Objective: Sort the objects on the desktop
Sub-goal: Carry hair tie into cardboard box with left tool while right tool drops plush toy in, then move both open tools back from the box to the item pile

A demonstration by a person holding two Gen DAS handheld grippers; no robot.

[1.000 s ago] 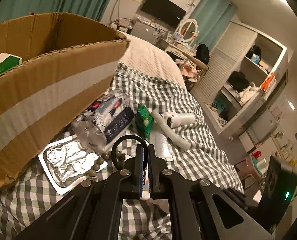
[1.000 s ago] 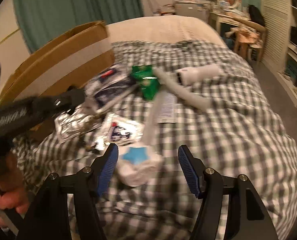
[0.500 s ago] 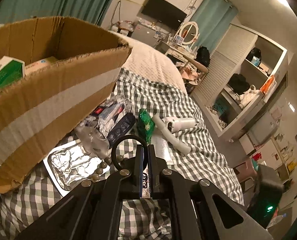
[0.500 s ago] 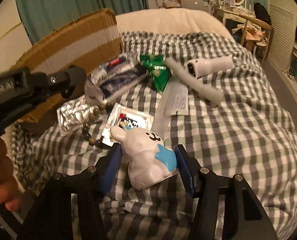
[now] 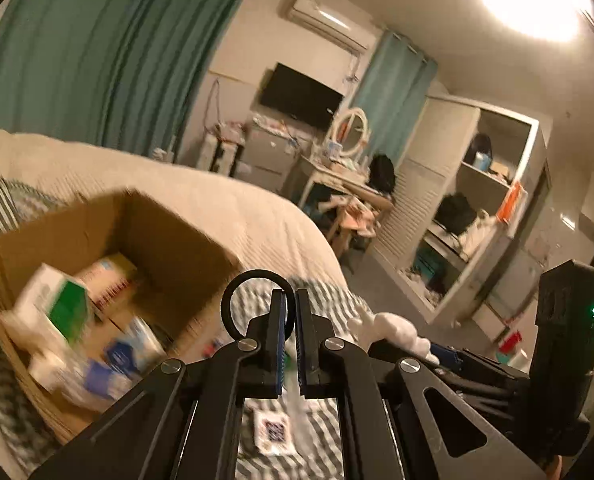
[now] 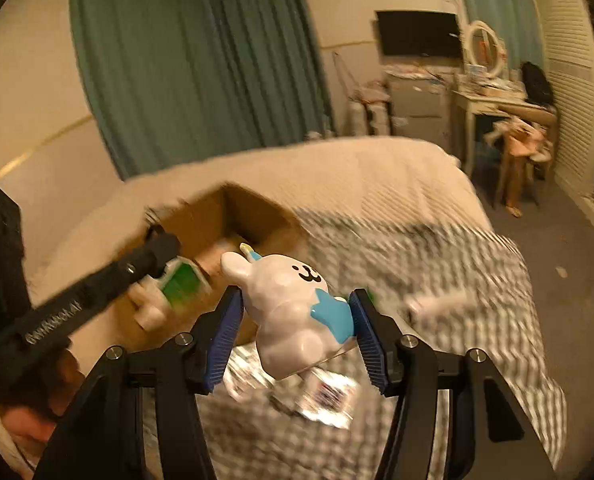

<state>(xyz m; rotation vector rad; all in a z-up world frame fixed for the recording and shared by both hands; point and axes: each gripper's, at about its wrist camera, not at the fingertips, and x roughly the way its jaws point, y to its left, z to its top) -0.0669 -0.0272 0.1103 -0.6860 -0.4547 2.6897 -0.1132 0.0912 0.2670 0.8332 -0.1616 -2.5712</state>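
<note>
Right wrist view: the right gripper [image 6: 297,330] sits at lower centre of the frame, its blue-padded jaws pinching a white rabbit figurine [image 6: 293,312] with a blue patch, held in the air above the checked bedspread [image 6: 457,280], with the open cardboard box [image 6: 237,220] behind it at centre left. Left wrist view shows the left gripper [image 5: 290,340] at lower centre, jaws nearly pressed together on something thin I cannot make out, a black ring [image 5: 233,300] beside its tips, and the box at lower left holding blurred cartons.
</note>
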